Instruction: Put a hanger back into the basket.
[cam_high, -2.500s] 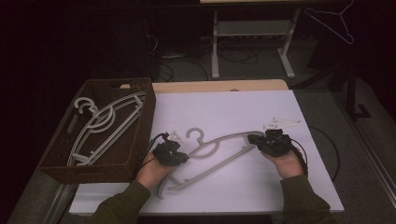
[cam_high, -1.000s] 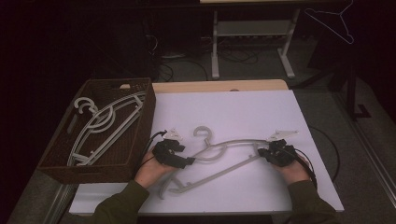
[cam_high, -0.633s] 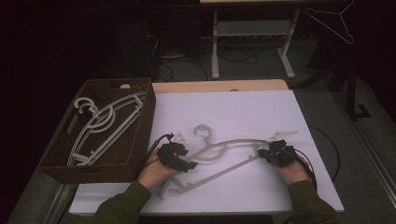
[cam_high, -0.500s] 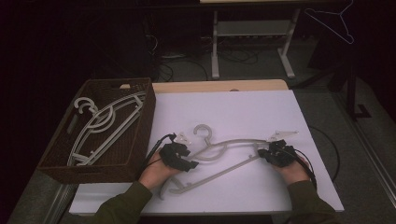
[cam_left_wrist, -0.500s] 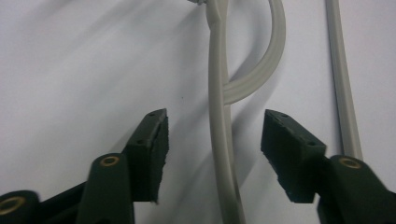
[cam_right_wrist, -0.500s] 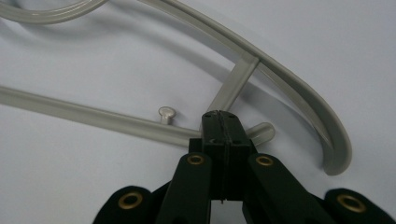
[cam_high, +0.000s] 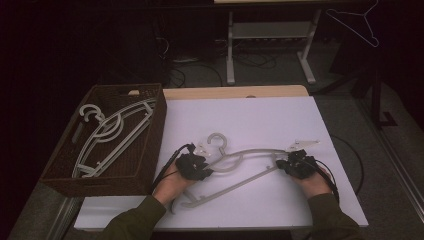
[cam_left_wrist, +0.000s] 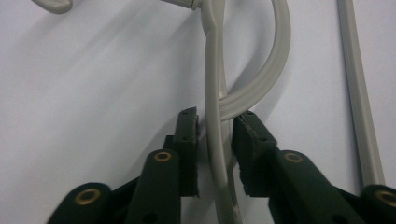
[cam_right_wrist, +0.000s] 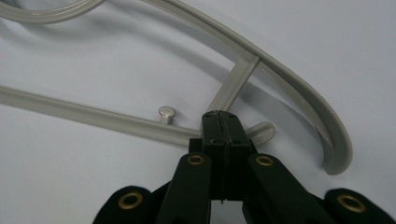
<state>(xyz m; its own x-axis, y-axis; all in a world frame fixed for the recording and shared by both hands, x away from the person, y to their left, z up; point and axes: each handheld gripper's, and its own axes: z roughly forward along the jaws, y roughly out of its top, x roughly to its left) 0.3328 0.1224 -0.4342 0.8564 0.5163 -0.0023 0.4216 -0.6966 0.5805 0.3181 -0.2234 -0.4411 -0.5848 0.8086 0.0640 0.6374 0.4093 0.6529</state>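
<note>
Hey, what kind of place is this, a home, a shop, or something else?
Probably a lab or workshop set up for recording, not a home: a white work table on a dark floor, loose cables under a metal stand, and a basket of hangers.

high view overhead facing forward, tool views close, all sharing hanger (cam_high: 240, 162)
</note>
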